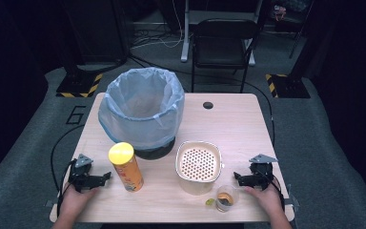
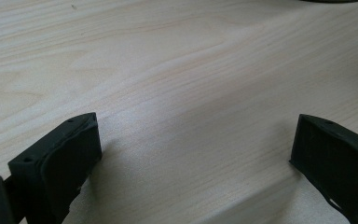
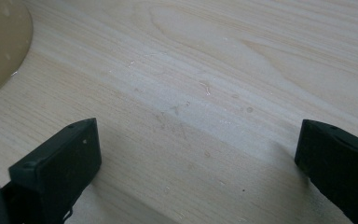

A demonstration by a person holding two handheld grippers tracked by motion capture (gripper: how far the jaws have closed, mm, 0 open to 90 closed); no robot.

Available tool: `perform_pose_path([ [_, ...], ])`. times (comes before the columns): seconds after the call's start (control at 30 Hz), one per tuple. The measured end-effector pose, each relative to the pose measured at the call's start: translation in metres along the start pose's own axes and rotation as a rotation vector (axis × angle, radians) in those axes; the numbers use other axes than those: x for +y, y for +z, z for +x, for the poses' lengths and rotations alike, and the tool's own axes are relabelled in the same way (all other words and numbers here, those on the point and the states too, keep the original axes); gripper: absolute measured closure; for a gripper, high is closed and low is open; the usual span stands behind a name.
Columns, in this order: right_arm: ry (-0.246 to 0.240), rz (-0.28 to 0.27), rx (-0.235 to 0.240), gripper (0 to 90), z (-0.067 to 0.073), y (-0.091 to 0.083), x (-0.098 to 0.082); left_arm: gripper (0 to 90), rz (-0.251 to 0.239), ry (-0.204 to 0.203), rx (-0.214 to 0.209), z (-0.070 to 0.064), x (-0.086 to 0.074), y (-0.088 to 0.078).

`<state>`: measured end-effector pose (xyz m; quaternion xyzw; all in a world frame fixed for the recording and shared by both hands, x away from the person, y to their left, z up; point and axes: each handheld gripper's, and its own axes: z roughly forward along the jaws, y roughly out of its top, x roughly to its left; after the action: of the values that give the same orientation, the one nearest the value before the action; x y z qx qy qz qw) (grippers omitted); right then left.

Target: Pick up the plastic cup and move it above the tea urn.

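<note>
My left gripper [image 1: 106,176] rests low on the wooden table [image 1: 238,124] at the front left, held by a hand, jaws wide open over bare wood [image 2: 196,140]. At the front right my right gripper [image 1: 237,178] is also open with nothing between its jaws [image 3: 198,144]. Between them stand a tall orange chip can with a yellow lid [image 1: 126,167] and a cream square container with a perforated insert [image 1: 198,165]. A small clear cup with brown contents [image 1: 226,198] stands just left of the right gripper. A small yellow-green bit [image 1: 210,202] lies beside the cup.
A bin lined with a pale blue bag [image 1: 142,110] stands at the back left of the table. A round cable hole [image 1: 208,105] is at the back. A black chair [image 1: 221,45] stands beyond the table. The cream container's edge [image 3: 0,46] shows in the right gripper view.
</note>
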<state>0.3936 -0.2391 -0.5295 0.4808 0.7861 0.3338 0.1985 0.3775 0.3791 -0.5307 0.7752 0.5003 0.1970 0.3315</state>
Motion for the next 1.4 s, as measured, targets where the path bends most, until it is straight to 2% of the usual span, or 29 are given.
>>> perform_pose_path([
  [0.03, 0.000, 0.000, 0.000, 0.0, 0.000, 0.000, 0.000, 1.6, -0.026, -0.013, 0.016, -0.003, -0.001, 0.003],
  [0.1, 0.000, 0.000, 0.000, 0.0, 0.000, 0.000, 0.000, 0.0, 0.001, 0.016, 0.006, -0.001, 0.001, 0.001],
  [0.27, -0.020, 0.006, 0.020, 0.0, 0.001, -0.001, 0.000, 0.1, -0.023, 0.013, 0.013, -0.002, 0.000, 0.003],
  [0.6, -0.012, 0.002, 0.019, 0.0, 0.001, -0.001, -0.001, 0.5, -0.024, 0.008, 0.019, -0.002, 0.000, 0.003],
  [0.67, -0.024, 0.003, 0.033, 0.0, 0.000, -0.002, -0.001, 0.5, -0.022, 0.006, 0.018, -0.003, 0.000, 0.003],
  [0.77, -0.034, 0.002, 0.029, 1.0, -0.001, -0.003, -0.002, 0.5, -0.021, 0.007, 0.020, -0.003, 0.000, 0.003],
  [0.97, -0.036, -0.012, 0.038, 6.4, -0.001, -0.006, -0.004, 0.4, -0.008, 0.007, 0.018, -0.003, 0.001, 0.002],
  [1.03, -0.051, -0.014, 0.047, 11.6, -0.002, -0.007, -0.004, 0.5, -0.006, 0.010, 0.018, -0.002, 0.001, 0.002],
  [1.1, -0.038, -0.031, 0.043, 16.3, -0.001, -0.008, -0.004, 0.5, -0.002, 0.010, 0.015, -0.002, 0.001, 0.001],
  [1.13, -0.048, -0.030, 0.052, 18.4, -0.001, -0.008, -0.004, 0.4, -0.002, 0.010, 0.015, -0.002, 0.001, 0.001],
  [1.23, -0.088, -0.025, 0.036, 25.3, 0.002, -0.012, -0.001, 0.4, -0.002, 0.011, 0.014, -0.002, 0.001, 0.001],
  [1.27, -0.114, -0.035, 0.036, 27.0, 0.003, -0.013, 0.000, 0.5, -0.002, 0.011, 0.014, -0.002, 0.001, 0.001],
  [1.3, -0.114, -0.038, 0.023, 28.7, 0.005, -0.015, 0.001, 0.5, -0.002, 0.011, 0.014, -0.002, 0.001, 0.002],
  [1.4, -0.140, -0.056, 0.027, 32.7, 0.008, -0.021, 0.005, 0.4, -0.002, 0.011, 0.014, -0.002, 0.001, 0.001],
])
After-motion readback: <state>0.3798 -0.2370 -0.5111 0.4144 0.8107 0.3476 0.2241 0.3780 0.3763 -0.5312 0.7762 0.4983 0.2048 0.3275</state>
